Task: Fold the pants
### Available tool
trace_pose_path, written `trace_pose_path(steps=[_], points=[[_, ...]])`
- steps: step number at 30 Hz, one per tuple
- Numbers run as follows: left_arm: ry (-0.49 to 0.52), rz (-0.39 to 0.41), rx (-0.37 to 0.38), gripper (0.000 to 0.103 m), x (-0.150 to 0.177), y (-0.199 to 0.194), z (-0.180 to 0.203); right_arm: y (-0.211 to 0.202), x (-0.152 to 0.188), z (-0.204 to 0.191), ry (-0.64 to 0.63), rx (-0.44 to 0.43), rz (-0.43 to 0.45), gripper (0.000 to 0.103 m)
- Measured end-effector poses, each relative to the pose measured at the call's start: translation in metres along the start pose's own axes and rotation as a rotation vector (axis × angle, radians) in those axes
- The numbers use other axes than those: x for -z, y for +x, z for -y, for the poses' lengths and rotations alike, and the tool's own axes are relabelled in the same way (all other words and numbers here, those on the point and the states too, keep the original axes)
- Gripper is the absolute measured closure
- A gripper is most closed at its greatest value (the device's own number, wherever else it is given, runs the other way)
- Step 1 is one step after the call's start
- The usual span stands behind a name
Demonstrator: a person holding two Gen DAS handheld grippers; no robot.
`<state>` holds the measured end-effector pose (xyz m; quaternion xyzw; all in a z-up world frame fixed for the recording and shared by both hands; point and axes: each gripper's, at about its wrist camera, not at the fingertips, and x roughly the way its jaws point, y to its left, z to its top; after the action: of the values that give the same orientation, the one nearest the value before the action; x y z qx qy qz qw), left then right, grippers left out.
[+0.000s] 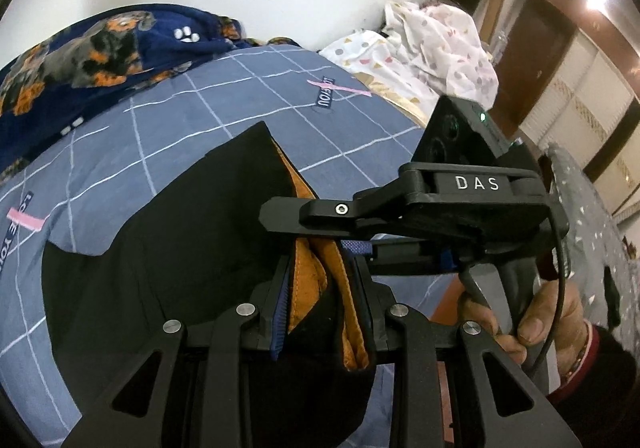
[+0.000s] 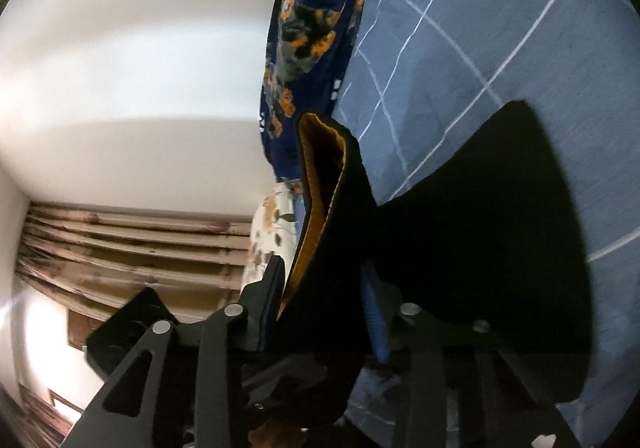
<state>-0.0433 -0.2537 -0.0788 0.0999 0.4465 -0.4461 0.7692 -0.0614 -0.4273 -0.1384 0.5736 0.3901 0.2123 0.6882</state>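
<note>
Black pants (image 1: pixel 168 248) with an orange lining lie partly on a blue checked bedsheet (image 1: pixel 192 115). My left gripper (image 1: pixel 320 288) is shut on an edge of the pants, with orange lining bunched between its fingers. My right gripper (image 1: pixel 280 213) crosses in from the right just above the left one, held by a hand (image 1: pixel 536 312). In the right wrist view the right gripper (image 2: pixel 324 288) is shut on a lifted fold of the pants (image 2: pixel 480 228), whose orange lining (image 2: pixel 316 167) stands upright.
A navy dog-print blanket (image 1: pixel 92 47) lies at the bed's far left and shows in the right wrist view (image 2: pixel 308 27). A white spotted quilt (image 1: pixel 432 43) is heaped at the far right by the wall. Curtains (image 2: pixel 132 248) hang beyond the bed.
</note>
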Motion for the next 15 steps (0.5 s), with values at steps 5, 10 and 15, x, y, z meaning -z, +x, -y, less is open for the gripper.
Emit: trace_pose_path(steps=[5, 10, 15], points=[[0.057, -0.015, 0.014, 0.062, 0.000, 0.015, 0.011, -0.011, -0.004, 0.006, -0.056, 0.054, 0.015, 0.079], [0.069, 0.016, -0.001, 0.043, 0.004, 0.005, 0.011, -0.017, -0.009, 0.027, -0.034, 0.102, 0.021, 0.083], [0.026, 0.097, -0.075, 0.033, 0.008, -0.025, -0.017, -0.028, -0.009, 0.045, -0.021, 0.132, 0.041, 0.085]])
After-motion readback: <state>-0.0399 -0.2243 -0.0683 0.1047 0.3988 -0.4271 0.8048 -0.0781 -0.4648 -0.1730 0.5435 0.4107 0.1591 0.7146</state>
